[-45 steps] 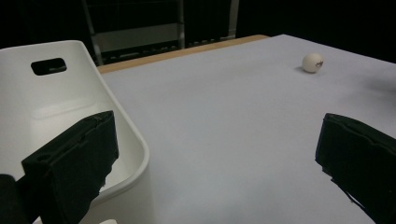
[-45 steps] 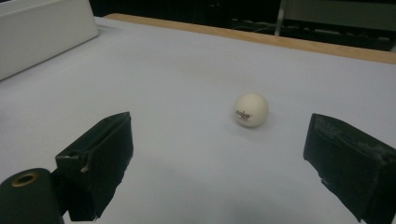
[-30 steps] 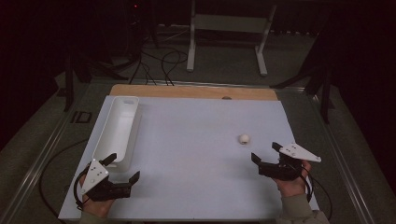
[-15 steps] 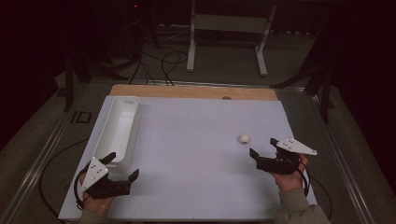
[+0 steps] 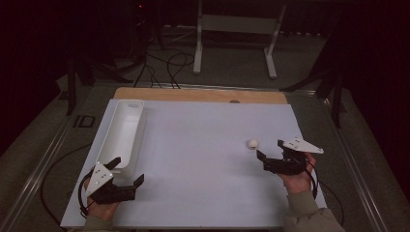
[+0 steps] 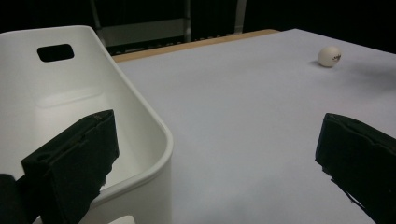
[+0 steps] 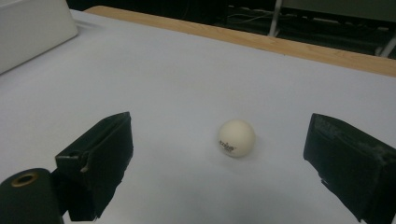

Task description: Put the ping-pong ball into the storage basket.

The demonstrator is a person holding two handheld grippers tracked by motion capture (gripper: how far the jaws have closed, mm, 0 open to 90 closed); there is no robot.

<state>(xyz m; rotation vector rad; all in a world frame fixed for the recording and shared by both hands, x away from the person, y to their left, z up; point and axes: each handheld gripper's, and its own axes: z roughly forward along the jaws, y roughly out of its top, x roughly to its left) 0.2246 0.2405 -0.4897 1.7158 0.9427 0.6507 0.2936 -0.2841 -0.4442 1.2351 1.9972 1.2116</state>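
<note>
A small white ball [image 5: 252, 143] lies on the white tabletop [image 5: 203, 145], right of centre. My right gripper [image 5: 269, 149] is open just behind and to the right of it, jaws pointing at it. In the right gripper view the ball [image 7: 237, 137] rests on the table a little ahead of the wide-spread jaws of the right gripper [image 7: 217, 122], touching neither. My left gripper [image 5: 128, 169] is open at the near left, empty, by the near end of a long white bin [image 5: 140, 126]. In the left gripper view one jaw of the left gripper [image 6: 217, 126] hangs over the bin [image 6: 154, 126], and the ball [image 6: 329, 56] sits far off.
The bin runs along the table's left side and looks empty; its corner [image 7: 32, 28] appears in the right gripper view. A wooden strip [image 5: 198, 94] edges the far side of the table. Dark floor with cables and a stand frame [image 5: 237, 24] lies beyond.
My right gripper has moved forward and slightly left, closing in on the ball. The left gripper has barely shifted. The ball has stayed in place.
</note>
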